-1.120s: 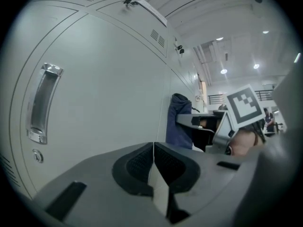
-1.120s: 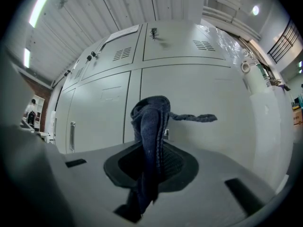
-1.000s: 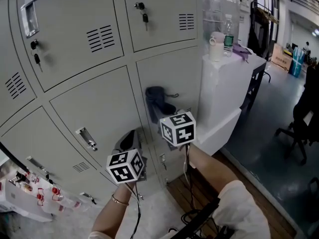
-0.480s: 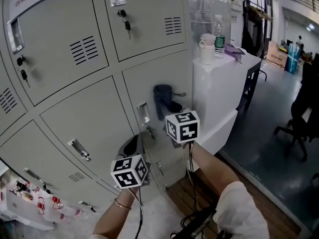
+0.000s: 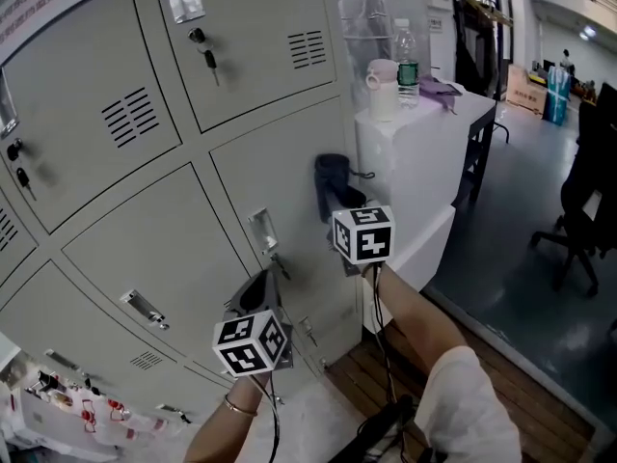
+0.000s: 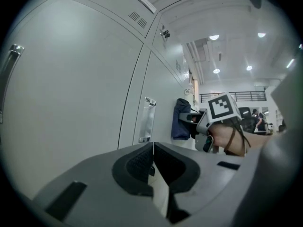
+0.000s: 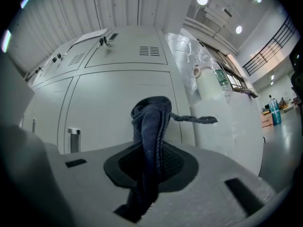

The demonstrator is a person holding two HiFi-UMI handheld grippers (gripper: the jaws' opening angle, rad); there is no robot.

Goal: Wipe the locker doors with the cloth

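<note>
Over the last second the right gripper (image 5: 343, 208) has carried the cloth (image 5: 333, 177) sideways across the locker door (image 5: 280, 162), from about the door's middle to close by its right edge, next to the white surface (image 5: 424, 162); the lockers (image 5: 116, 191) have slid left across the head view, and the left gripper (image 5: 258, 283) has sunk slightly lower in it.

The right gripper is clamped on the dark blue cloth; its own view shows the fabric pinched between the two pads, a bunched fold rising above them and a tail hanging below, with a frayed strand sticking out to the right; the left gripper view shows the bunch lying against the door, to the right of the metal handle (image 5: 260, 231).

The left gripper is pressed together with nothing between its pads; it is held lower and to the left of the right one, pointing at the lower part of the same door, near the handle, and whether it touches the door cannot be told.

The doors are pale grey, each with a small vent; keys (image 5: 209, 61) hang from the lock of the door above; on top of the white surface stand a pale mug (image 5: 383, 75) and a clear bottle (image 5: 406, 54), close together, with a purple item (image 5: 439, 87) just beyond them; an office chair (image 5: 588, 201) stands well apart at the right edge of the head view.
</note>
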